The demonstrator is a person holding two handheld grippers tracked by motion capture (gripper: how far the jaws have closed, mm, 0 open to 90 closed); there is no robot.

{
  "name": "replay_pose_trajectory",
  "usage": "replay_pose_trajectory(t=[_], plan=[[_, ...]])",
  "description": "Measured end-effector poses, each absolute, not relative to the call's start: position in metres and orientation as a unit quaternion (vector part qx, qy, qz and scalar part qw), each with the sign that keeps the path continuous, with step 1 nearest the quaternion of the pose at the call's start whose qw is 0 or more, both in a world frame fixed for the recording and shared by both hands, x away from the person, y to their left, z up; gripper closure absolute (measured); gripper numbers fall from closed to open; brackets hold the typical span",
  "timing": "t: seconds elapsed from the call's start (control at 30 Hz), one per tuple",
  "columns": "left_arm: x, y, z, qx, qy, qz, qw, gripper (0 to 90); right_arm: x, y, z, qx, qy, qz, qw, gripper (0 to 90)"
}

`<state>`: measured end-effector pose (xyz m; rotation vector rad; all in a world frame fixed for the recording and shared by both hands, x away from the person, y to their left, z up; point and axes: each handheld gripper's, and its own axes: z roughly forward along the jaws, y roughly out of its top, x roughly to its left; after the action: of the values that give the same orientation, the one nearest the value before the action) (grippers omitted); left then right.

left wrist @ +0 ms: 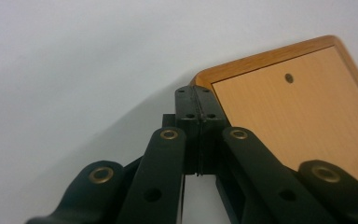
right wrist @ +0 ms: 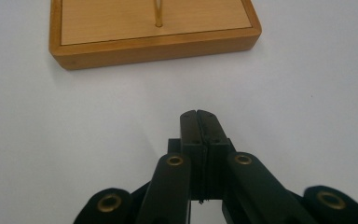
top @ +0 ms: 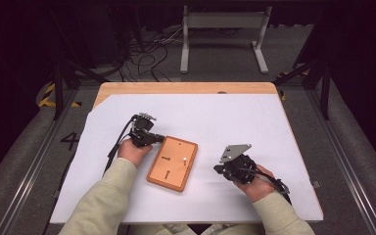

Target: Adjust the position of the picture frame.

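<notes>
A wooden board (top: 172, 163) with an orange rim lies on the white sheet, with small pegs and holes on its top. My left gripper (top: 159, 139) is shut, its tips at the board's far left corner. In the left gripper view the shut jaws meet at that corner of the board (left wrist: 298, 112), with nothing between them. My right gripper (top: 217, 169) is shut and sits to the right of the board, apart from it. The right gripper view shows the closed tips (right wrist: 198, 113) over bare sheet, with the board's edge (right wrist: 154, 49) ahead and a thin peg (right wrist: 158, 14) standing on it.
The white sheet (top: 235, 117) covers most of a wooden table (top: 186, 88). Beyond the table's far edge are a metal stand (top: 223, 36) and loose cables (top: 147, 54) on the floor. Dark frame legs stand at both sides.
</notes>
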<state>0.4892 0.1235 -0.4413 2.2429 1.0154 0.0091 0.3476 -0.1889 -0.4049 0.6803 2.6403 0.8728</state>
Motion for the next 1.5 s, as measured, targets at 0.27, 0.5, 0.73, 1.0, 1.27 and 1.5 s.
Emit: replay_pose_trajectory(t=[0.27,0.5,0.73,1.0,1.27,1.5], plan=[[0.484,0.08,-0.438,0.888,0.316,-0.021,0.333,89.7,0.342,-0.201,-0.406,0.252,0.909,0.301,0.137,90.0],[0.474,0.061,-0.437,0.902,0.281,-0.035,0.327,89.7,0.338,-0.21,-0.405,0.264,0.904,0.304,0.141,90.0],[0.461,0.072,-0.421,0.896,0.28,0.011,0.345,89.4,0.34,-0.209,-0.405,0.259,0.906,0.306,0.137,90.0],[0.415,0.093,-0.401,0.9,0.246,-0.003,0.361,89.5,0.349,-0.203,-0.406,0.25,0.908,0.311,0.133,90.0],[0.366,0.099,-0.404,0.918,0.196,-0.042,0.342,89.5,0.353,-0.196,-0.406,0.235,0.911,0.312,0.132,90.0],[0.34,0.097,-0.411,0.931,0.162,-0.061,0.322,89.5,0.355,-0.192,-0.406,0.229,0.913,0.31,0.132,90.0]])
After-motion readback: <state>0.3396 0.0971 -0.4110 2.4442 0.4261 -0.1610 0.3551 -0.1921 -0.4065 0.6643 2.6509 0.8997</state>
